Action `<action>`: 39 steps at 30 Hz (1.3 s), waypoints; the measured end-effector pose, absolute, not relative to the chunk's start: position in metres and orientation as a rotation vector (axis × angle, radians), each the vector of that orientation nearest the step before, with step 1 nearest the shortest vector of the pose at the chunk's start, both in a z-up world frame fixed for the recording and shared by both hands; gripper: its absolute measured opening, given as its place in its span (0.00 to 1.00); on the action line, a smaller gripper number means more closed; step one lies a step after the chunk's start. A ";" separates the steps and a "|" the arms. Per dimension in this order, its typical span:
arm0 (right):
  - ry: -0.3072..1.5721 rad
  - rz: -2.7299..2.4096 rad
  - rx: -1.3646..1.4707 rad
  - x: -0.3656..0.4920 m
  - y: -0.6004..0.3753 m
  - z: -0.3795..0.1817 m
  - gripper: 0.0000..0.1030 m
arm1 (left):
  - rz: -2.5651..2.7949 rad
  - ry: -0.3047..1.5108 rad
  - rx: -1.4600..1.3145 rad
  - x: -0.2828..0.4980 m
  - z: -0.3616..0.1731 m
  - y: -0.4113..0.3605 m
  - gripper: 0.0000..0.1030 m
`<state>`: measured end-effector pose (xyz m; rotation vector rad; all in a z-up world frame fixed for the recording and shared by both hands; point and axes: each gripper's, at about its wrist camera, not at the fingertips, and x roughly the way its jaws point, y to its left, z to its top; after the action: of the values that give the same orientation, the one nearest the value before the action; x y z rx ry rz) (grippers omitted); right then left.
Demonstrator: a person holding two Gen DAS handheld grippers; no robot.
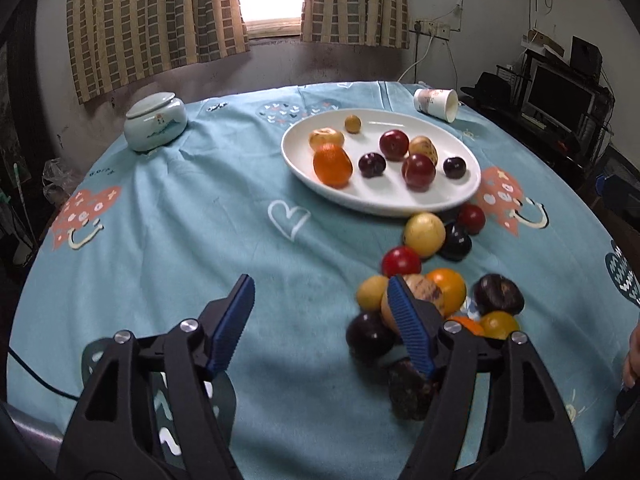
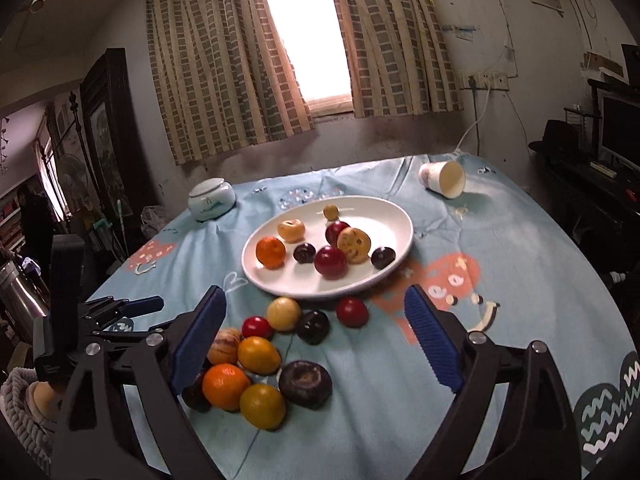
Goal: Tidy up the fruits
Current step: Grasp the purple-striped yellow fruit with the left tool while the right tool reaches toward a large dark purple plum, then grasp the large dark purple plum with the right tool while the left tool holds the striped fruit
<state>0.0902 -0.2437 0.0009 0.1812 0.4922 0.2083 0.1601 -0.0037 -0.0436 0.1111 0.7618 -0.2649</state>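
Both the left gripper (image 1: 320, 320) and the right gripper (image 2: 316, 336) are wide open and hold nothing, probably ready to pick from the loose fruits (image 2: 260, 356) lying at 6 o'clock of the white plate (image 2: 396, 216), which already carries several.

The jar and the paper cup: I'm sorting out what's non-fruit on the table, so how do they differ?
The jar stands upright with its lid on; the paper cup lies on its side, mouth open. The jar is squat, rounded and glazed pale green; the cup is white and tapered. The jar sits left of the plate, the cup right. Both rest on the tablecloth at the far edge.
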 end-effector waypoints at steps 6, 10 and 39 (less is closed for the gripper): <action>0.515 0.192 0.224 0.092 -0.253 -0.010 0.88 | -0.308 0.751 0.105 0.151 -0.045 -0.011 0.71; 0.517 0.189 0.214 0.092 -0.252 -0.011 0.88 | -0.332 0.755 0.133 0.155 -0.047 -0.027 0.72; 0.561 0.183 0.182 0.097 -0.247 -0.019 0.88 | -0.489 0.791 0.093 0.160 -0.060 -0.040 0.37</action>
<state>0.0972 -0.2468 -0.0193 0.1824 0.5605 0.1826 0.1599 -0.0403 -0.0598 0.0933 0.7914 -0.4891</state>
